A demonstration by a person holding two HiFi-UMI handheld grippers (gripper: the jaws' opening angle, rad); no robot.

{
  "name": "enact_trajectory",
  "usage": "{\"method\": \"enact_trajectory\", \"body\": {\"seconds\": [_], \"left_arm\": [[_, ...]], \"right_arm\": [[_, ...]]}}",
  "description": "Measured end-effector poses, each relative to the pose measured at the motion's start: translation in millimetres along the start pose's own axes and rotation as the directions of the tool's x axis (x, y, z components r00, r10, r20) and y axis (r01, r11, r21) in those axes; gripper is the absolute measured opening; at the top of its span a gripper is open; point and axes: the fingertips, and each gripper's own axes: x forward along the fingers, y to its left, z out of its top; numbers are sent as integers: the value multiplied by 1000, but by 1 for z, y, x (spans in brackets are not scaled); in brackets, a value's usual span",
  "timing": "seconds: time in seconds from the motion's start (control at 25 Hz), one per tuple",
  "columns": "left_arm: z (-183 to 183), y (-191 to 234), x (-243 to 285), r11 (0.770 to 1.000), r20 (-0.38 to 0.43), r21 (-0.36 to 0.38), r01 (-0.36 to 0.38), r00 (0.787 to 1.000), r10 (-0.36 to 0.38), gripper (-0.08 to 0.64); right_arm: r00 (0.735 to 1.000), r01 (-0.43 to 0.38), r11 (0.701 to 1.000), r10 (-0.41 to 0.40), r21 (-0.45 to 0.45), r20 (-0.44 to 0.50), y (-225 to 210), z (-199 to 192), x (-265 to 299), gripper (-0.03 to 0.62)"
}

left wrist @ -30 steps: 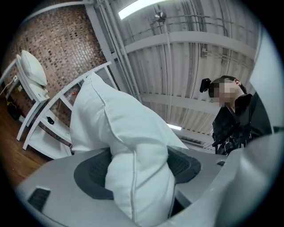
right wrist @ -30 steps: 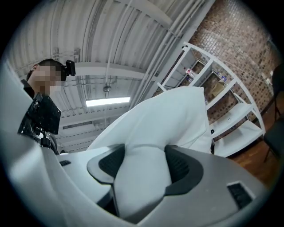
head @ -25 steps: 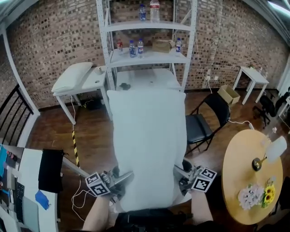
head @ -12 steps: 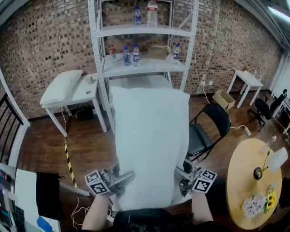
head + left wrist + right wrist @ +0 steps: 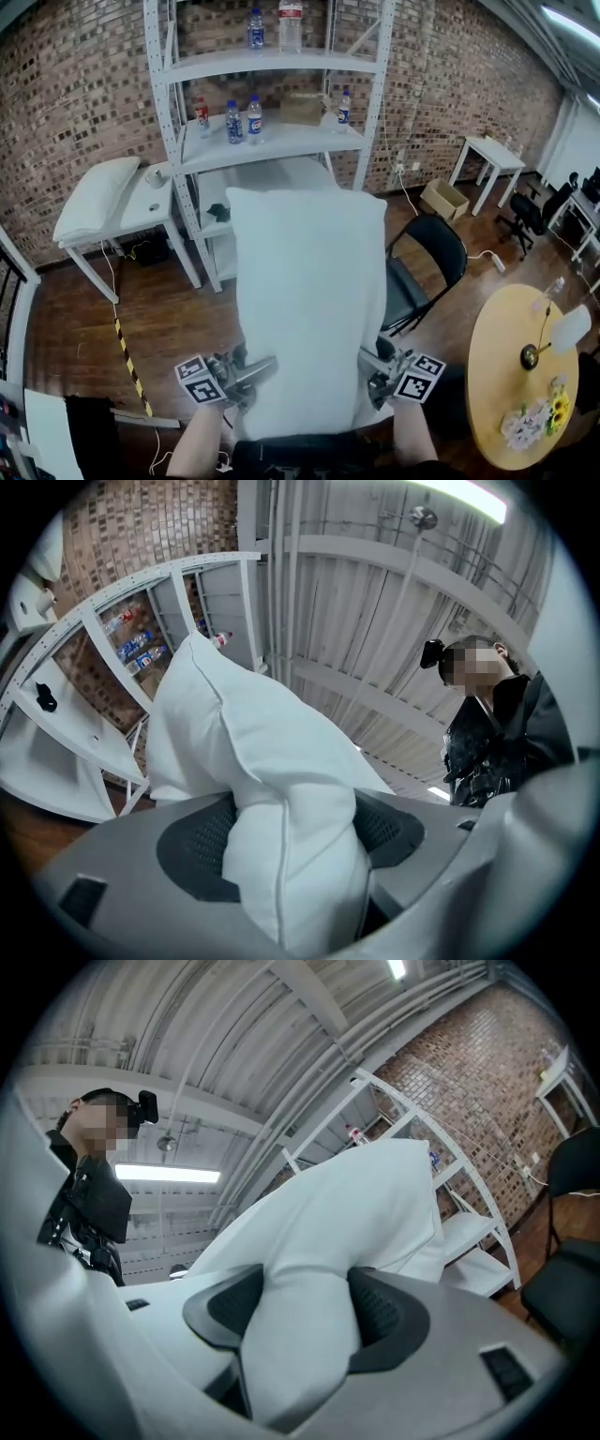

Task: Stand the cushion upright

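A large white cushion [image 5: 307, 300] is held out flat in front of me, off the floor, filling the middle of the head view. My left gripper [image 5: 251, 386] is shut on its near left edge, and the fabric bulges between the dark pads [image 5: 192, 850] of that gripper [image 5: 292, 841]. My right gripper [image 5: 373, 377] is shut on the near right edge, the cushion [image 5: 328, 1241] pinched between its pads [image 5: 386, 1321] in the right gripper view [image 5: 305, 1321]. The cushion [image 5: 234, 752] rises away from the jaws toward the shelf.
A white metal shelf rack [image 5: 272, 141] with water bottles [image 5: 240, 117] stands straight ahead. A white side table with another cushion [image 5: 94, 197] is at the left, a black folding chair [image 5: 422, 267] at the right, and a round wooden table [image 5: 520, 375] with flowers at the far right.
The whole room has slid in the head view: shelf and side table shifted left, and the round table has moved up in the picture. Both grippers keep the same grip on the cushion.
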Motion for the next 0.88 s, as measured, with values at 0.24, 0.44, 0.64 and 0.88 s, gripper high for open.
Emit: {"method": "enact_trajectory", "body": {"seconds": [0.24,0.44,0.64,0.88], "left_arm": [[-1,53,79,1000,-37,15,23,999,-22,339],[10,101,164,997,-67,62,43,997,-39,341],[8,140,229,998,-39,53,32,999,-30,341],[-9,182,292,999,-49,27,34,998,-33,341]], "right_arm": [[998,16,1000,-17,20,59,-80,42,-4,264],[995,-20,999,18,24,96,-157,97,0,264],[996,-35,999,33,18,88,-224,143,-1,264],[995,-17,998,10,66,99,-288,171,-21,262]]}}
